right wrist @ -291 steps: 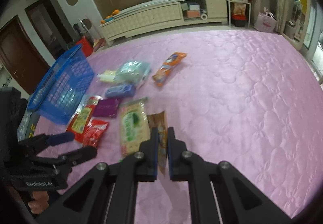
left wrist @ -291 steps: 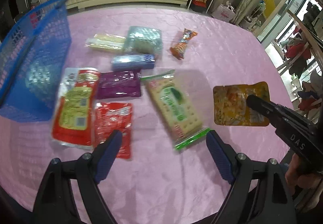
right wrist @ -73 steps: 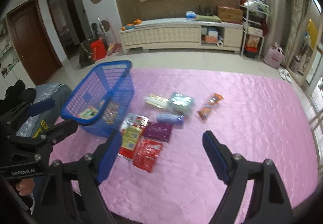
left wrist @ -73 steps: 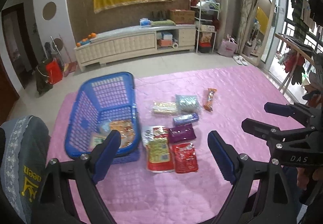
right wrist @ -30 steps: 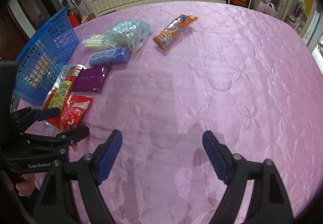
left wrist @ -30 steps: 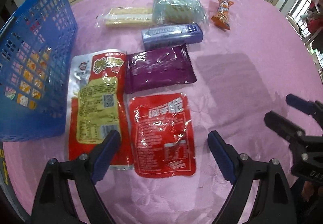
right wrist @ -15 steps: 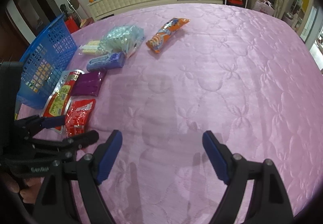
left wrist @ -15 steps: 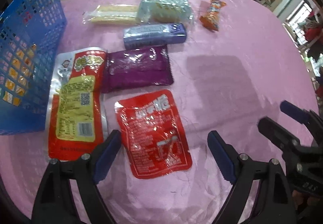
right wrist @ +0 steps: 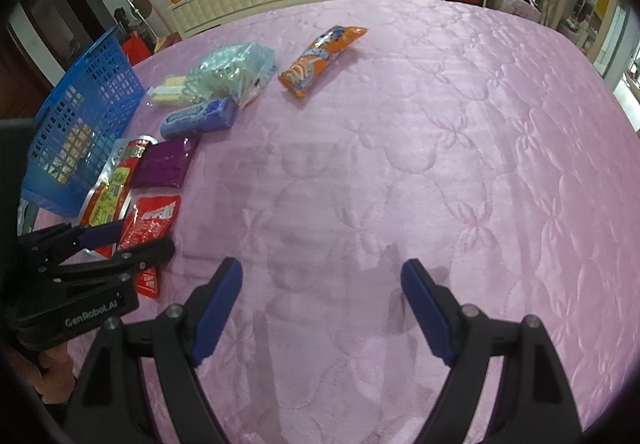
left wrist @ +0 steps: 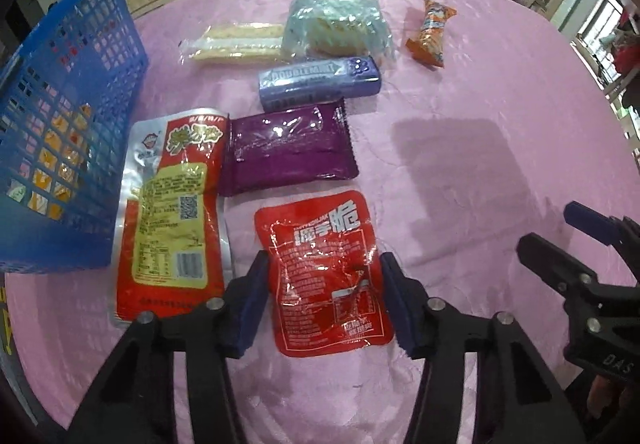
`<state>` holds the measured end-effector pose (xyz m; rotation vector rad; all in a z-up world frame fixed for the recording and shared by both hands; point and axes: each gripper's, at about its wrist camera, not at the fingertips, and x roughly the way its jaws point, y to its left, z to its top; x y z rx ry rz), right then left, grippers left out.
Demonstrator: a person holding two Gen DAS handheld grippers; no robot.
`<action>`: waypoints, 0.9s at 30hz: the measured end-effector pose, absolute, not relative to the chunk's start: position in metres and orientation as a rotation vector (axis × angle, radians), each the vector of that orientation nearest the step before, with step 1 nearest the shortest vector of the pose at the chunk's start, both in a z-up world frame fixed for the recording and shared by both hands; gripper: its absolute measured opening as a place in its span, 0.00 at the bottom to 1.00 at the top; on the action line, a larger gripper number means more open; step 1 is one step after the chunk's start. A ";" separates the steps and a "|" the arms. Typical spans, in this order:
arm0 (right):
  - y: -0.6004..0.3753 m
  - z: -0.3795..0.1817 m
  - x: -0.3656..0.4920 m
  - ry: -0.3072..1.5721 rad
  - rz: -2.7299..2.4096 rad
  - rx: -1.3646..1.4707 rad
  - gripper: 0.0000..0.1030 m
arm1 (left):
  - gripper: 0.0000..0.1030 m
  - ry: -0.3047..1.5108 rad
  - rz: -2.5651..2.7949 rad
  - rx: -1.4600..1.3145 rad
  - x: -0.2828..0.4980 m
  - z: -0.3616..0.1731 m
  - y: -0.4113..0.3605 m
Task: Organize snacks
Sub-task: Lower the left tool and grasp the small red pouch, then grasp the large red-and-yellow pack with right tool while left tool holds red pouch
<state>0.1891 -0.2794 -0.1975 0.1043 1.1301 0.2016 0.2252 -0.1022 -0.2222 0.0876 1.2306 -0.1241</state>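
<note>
On the pink quilt, left tongs are closing around the red packet; right tongs gape.

The long blue-violet gum pack carries the word "DOUBLEMINT" in pale capitals along its top face. The small red pouch shows large white Chinese characters near its upper edge, the biggest reading "脆"; the fine print below them is too small to make out. The long red and yellow packet bears yellow Chinese characters at its top that cannot be read with certainty, a round logo on its silver corner, a QR code and a barcode. The body of the left gripper is marked "GenRobot.AI" in white. The body of the right gripper shows the letters "DAS".
</note>
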 end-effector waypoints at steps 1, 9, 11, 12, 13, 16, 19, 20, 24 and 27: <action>-0.279 -0.198 0.189 1.131 0.204 0.103 0.82 | 0.41 1.214 -0.128 0.097 0.222 -0.220 -0.103; -0.268 -0.193 0.188 1.136 0.222 0.094 0.82 | 0.29 1.165 -0.144 0.022 0.198 -0.200 -0.081; -0.264 -0.191 0.186 1.134 0.231 0.090 0.82 | 0.29 1.141 -0.148 -0.015 0.187 -0.191 -0.069; -0.261 -0.190 0.186 1.135 0.234 0.087 0.82 | 0.29 1.129 -0.146 -0.024 0.181 -0.186 -0.064; -0.258 -0.189 0.185 1.136 0.240 0.084 0.82 | 0.29 1.112 -0.138 -0.029 0.173 -0.180 -0.057; -0.244 -0.186 0.185 1.143 0.258 0.081 0.82 | 0.29 1.084 -0.115 -0.056 0.158 -0.169 -0.039; -0.226 -0.184 0.185 1.151 0.298 0.092 0.82 | 0.29 1.052 -0.072 -0.082 0.148 -0.161 -0.021; -0.219 -0.183 0.185 1.150 0.312 0.095 0.82 | 0.29 1.034 -0.045 -0.089 0.143 -0.159 -0.011; -0.178 -0.176 0.180 1.138 0.389 0.095 0.82 | 0.29 0.999 0.050 -0.163 0.120 -0.154 0.035; -0.150 -0.172 0.181 1.134 0.424 0.076 0.82 | 0.29 0.998 0.107 -0.202 0.114 -0.153 0.062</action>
